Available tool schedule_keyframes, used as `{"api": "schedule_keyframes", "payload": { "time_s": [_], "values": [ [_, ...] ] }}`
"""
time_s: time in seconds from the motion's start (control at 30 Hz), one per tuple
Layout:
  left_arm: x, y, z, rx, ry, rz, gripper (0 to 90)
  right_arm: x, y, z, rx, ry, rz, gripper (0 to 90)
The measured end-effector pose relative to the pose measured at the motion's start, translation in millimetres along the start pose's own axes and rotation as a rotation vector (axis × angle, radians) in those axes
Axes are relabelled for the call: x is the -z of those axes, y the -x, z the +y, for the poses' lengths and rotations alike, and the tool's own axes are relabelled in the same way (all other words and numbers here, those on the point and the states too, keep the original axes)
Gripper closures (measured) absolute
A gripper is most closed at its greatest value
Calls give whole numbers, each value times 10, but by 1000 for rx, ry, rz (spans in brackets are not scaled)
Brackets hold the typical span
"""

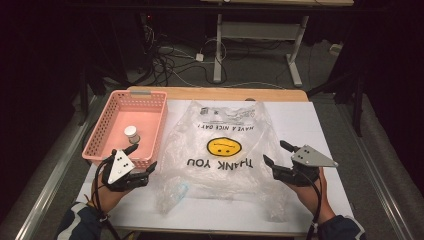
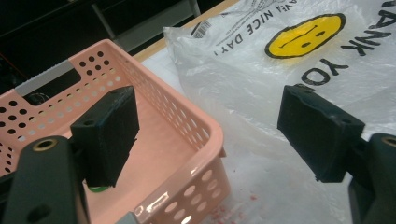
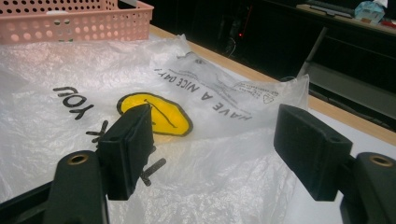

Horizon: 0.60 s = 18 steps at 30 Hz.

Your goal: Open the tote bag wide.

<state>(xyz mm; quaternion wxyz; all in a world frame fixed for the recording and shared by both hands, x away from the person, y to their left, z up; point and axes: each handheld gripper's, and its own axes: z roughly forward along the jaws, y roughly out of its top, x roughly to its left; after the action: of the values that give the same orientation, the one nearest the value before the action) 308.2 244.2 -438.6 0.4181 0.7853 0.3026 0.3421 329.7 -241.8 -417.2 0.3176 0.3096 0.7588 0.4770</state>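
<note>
A: Status? Where's the bag?

B: Plastic bag (image 1: 225,150) lies flat on the white table (image 1: 300,120), just right of the pink basket (image 1: 102,127). Left gripper (image 1: 137,162) sits at the basket's near right corner, jaws wide, nothing between them. Right gripper (image 1: 277,160) is at the bag's right edge, jaws also wide and empty.

A: Basket contents?

B: One small white-capped bottle (image 1: 131,133), upright.

A: Risks?

B: Film is thin, crinkled and slippery. A pinch on a single layer likely drags the whole bag instead of opening it. The left gripper is close to the basket wall (image 2: 196,130); a sweep toward the bag could clip the rim and shift the basket, maybe topple the bottle. Uneven pull from both sides could stretch or tear the film.

A: Print on it?

B: Yellow smiley face (image 1: 223,146), "THANK YOU" (image 1: 220,163) below it, "HAVE A NICE DAY!" (image 1: 226,128) above, all upside down from the person's side. Small barcode (image 1: 204,110) and fine print near the far edge, too small to read.
</note>
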Motion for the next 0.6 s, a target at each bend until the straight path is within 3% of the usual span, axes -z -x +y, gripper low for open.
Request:
{"api": "schedule_keyframes", "payload": {
  "time_s": [0.2, 0.37, 0.53, 0.6],
  "values": [
    [-18, 13, -7, -26, -13, -4, 204, -26, 37, -3, -10, -8, -8, 292],
    [-1, 18, 2, -25, 1, -6, 204, -86, 110, 21, 2, -31, -38, 310],
    [19, 36, -9, -26, -6, -5, 204, -361, 570, 138, -51, -138, -48, 324],
    [19, 36, -9, -23, -5, -5, 204, -497, 751, 141, -67, -179, -85, 340]
  ]
}}
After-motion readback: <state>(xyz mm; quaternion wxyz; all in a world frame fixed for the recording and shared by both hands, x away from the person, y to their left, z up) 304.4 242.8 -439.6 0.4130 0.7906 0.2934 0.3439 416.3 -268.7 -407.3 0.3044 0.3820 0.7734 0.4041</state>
